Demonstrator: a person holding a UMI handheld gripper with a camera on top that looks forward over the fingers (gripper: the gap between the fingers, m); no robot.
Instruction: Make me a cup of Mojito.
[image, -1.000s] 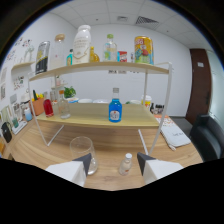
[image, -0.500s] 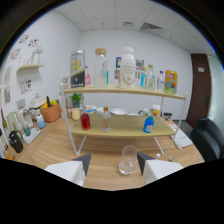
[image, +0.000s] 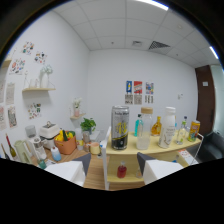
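My gripper (image: 114, 164) is open with nothing between its fingers, held up in front of a two-level wooden shelf rack (image: 150, 149). On the top level, just beyond the fingers, stands a tall dark can (image: 120, 127). To its right are a clear glass (image: 143, 141), a blue bottle (image: 138, 124), an orange-yellow bottle (image: 157, 126), a white jug (image: 169, 127) and a yellow can (image: 192, 131). A small red can (image: 122, 171) shows on the lower level, between the fingers.
Left of the rack are a potted plant (image: 89, 125), an orange bowl of fruit (image: 65, 145), a white appliance (image: 47, 131) and several bottles (image: 22, 150). A wall shelf (image: 37, 89) hangs above them. A dark door (image: 207, 105) is at the right.
The view has swung left and moved closer to the rack's top level. The empty glass on the table between the fingers is out of sight. The fingers stay open.
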